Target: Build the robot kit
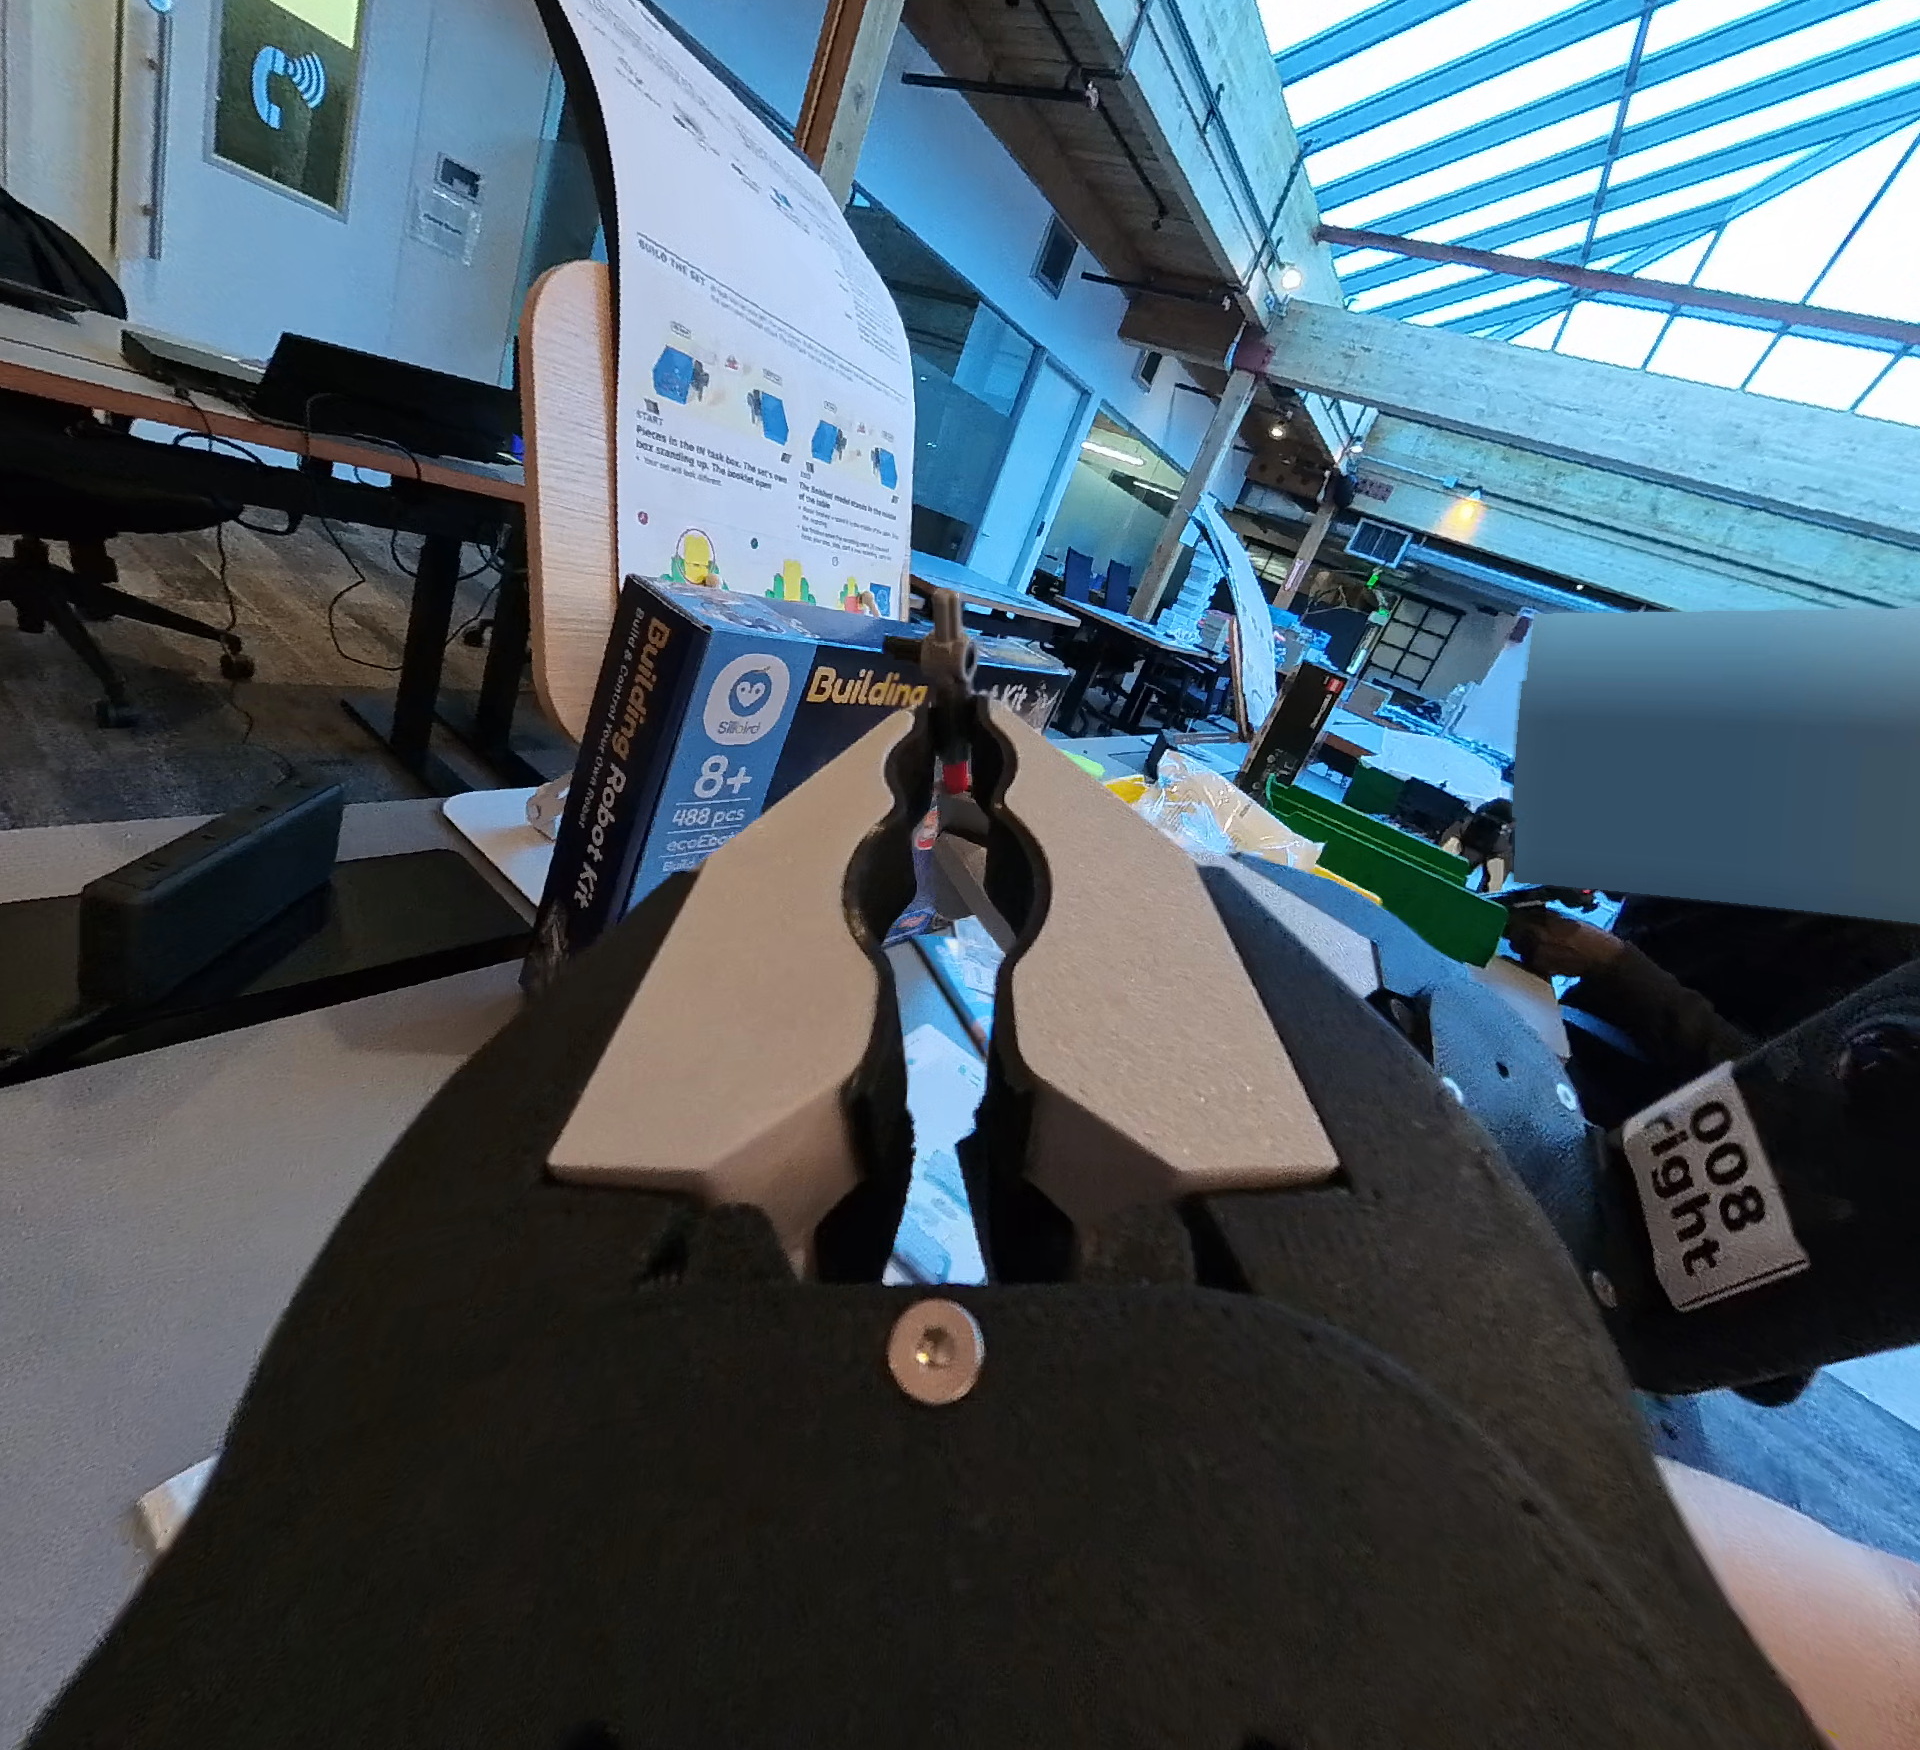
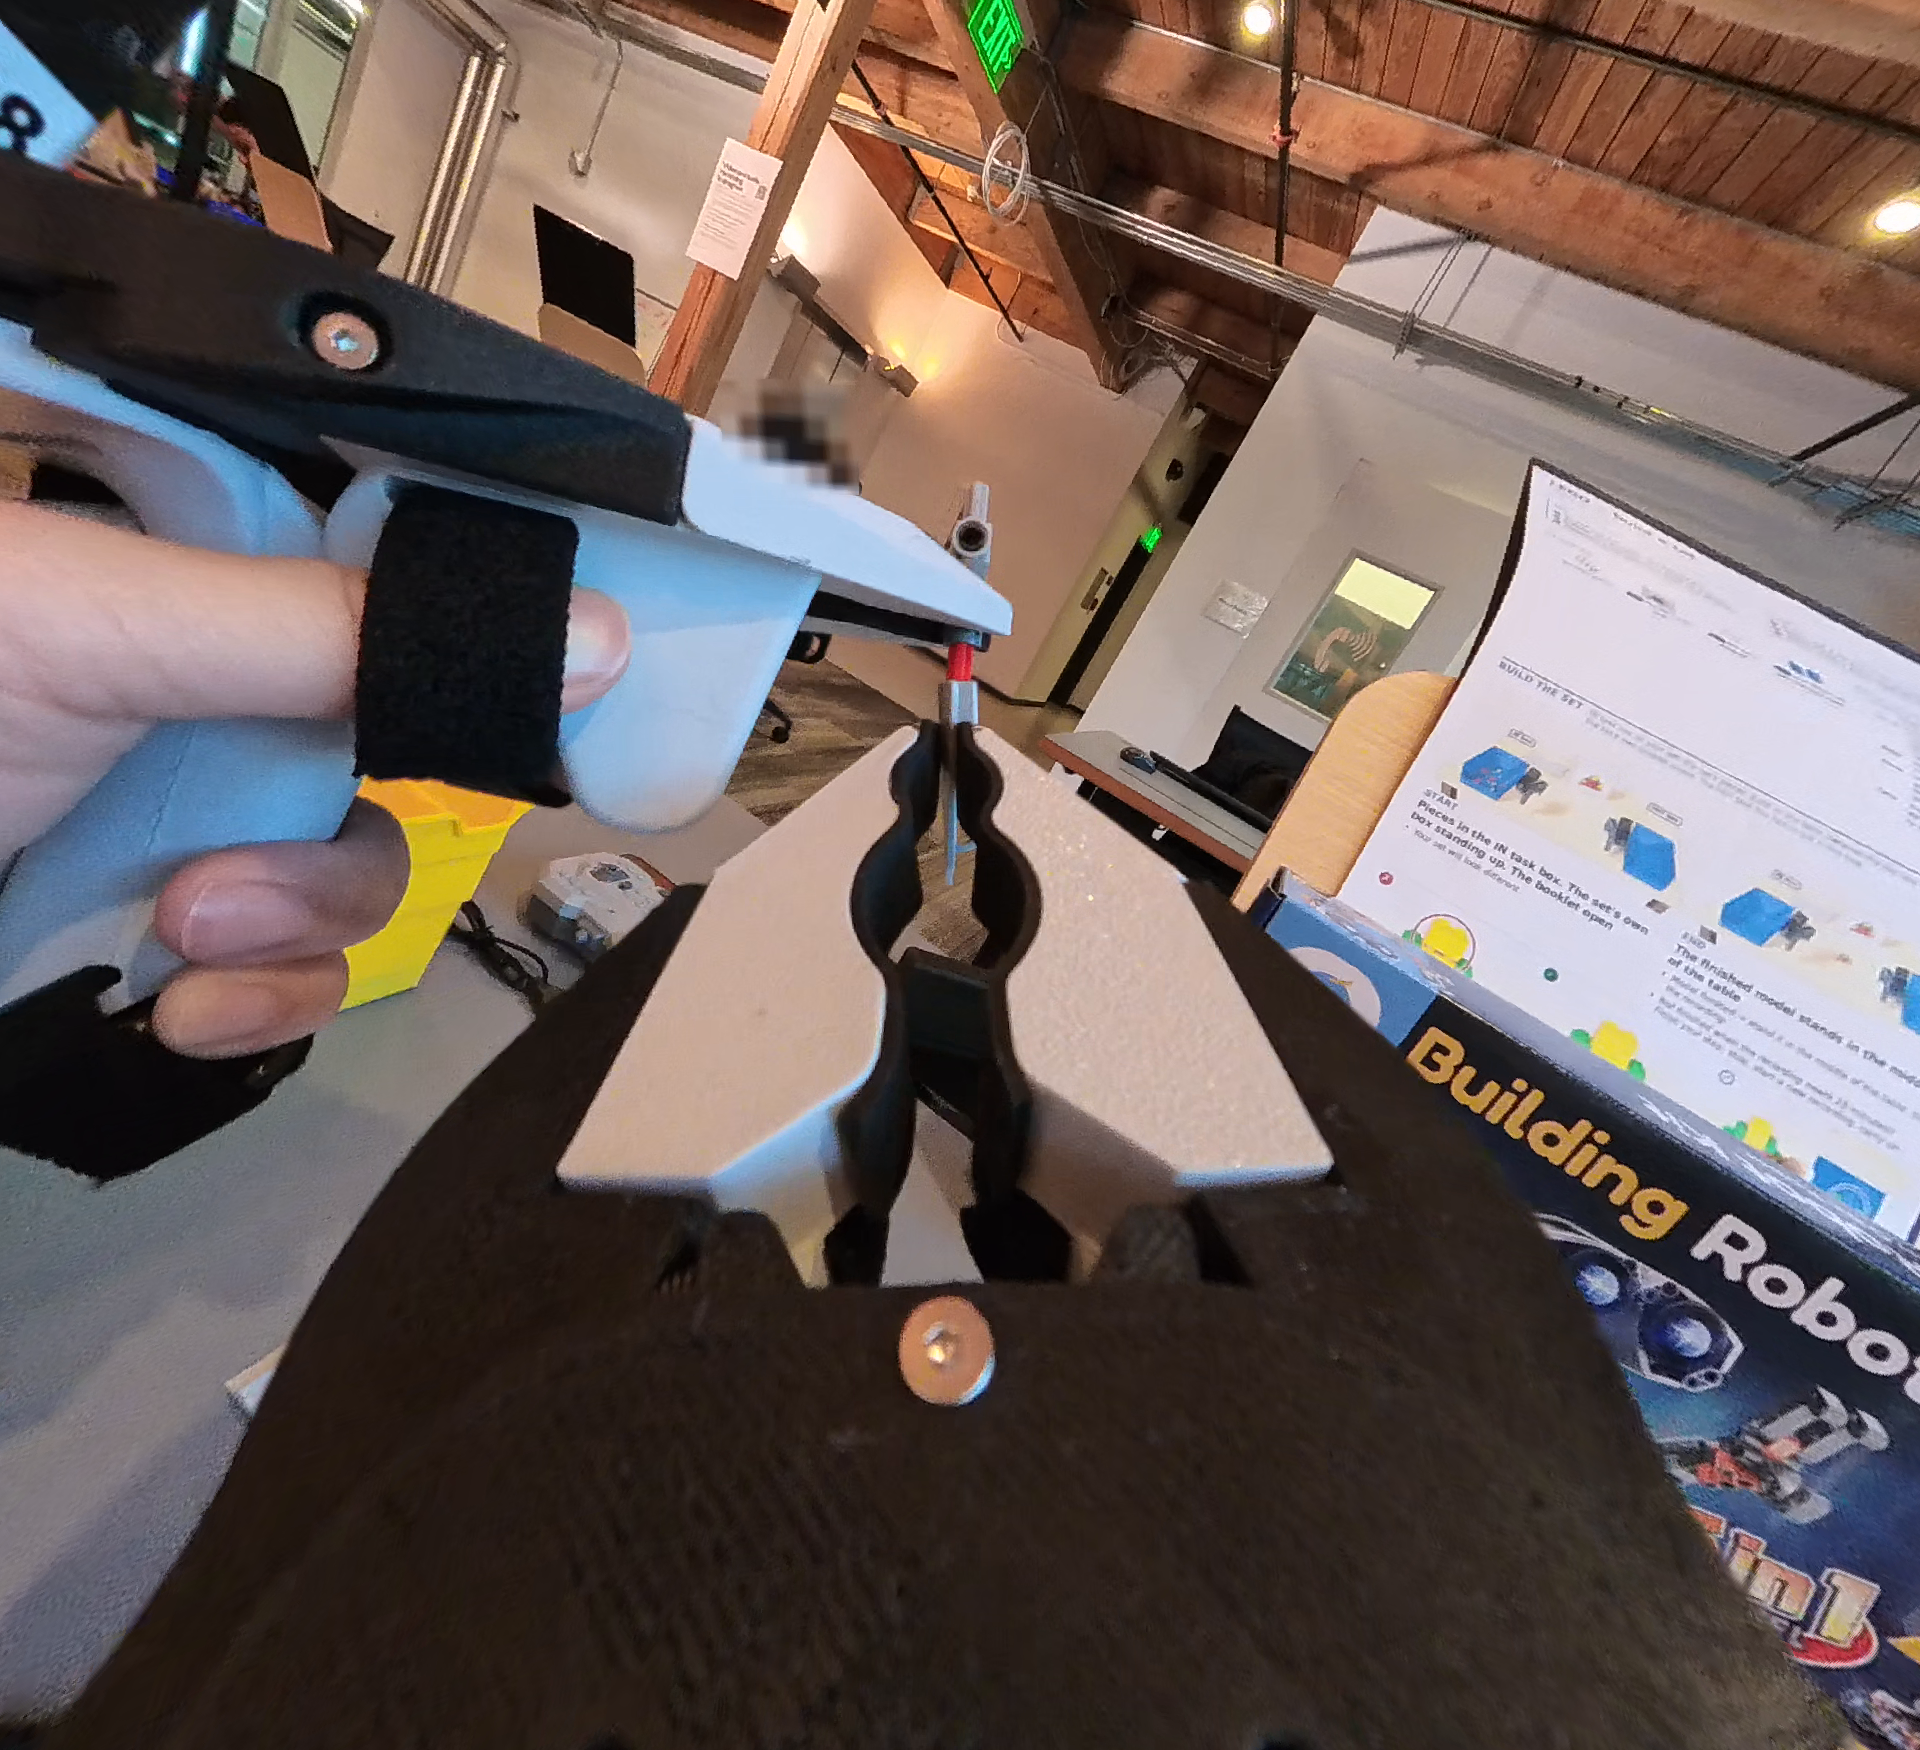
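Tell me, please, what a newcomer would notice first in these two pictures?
First, the two grippers meeting in mid-air: the left gripper and the right gripper each pinch one small assembly of a grey connector and a red pin. Behind stands a dark blue kit box with a curved instruction sheet above it.

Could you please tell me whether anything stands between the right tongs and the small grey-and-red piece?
Nothing visible does: the right tongs are shut on the grey-and-red piece, beside the left tongs, which grip its upper end.
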Available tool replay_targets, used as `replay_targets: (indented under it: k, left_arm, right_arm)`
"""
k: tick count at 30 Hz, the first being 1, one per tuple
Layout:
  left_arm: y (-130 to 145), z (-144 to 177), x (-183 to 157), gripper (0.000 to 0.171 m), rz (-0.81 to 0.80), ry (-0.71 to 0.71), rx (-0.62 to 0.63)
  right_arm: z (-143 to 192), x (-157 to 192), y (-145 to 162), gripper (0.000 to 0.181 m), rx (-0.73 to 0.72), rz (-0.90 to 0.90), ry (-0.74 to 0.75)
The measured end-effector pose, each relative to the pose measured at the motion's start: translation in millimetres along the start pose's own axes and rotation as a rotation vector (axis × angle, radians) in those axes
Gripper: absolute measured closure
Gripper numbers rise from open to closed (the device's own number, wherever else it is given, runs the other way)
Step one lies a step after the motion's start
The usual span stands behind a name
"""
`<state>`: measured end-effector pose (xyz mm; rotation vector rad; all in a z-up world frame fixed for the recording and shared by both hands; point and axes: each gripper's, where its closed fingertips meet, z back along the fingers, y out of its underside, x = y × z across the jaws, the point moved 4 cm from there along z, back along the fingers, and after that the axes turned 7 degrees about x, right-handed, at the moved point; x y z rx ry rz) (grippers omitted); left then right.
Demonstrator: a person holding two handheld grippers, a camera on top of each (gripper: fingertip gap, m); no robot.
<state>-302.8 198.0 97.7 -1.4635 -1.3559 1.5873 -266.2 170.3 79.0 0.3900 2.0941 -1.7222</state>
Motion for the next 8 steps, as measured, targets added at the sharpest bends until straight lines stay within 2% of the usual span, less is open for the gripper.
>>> replay_targets:
  k: [5,8]
  left_arm:
    - [0.3,-0.5,-3.8,0.166,-0.102,-0.054,-0.019]
    - [0.3,-0.4,-3.8,0.166,-0.049,-0.022,-0.034]
  right_arm:
    - [0.7,-0.9,-1.0,0.181,0.003,-0.064,-0.003]
    - [1.6,-1.1,-1.8,0.181,-0.003,-0.095,-0.004]
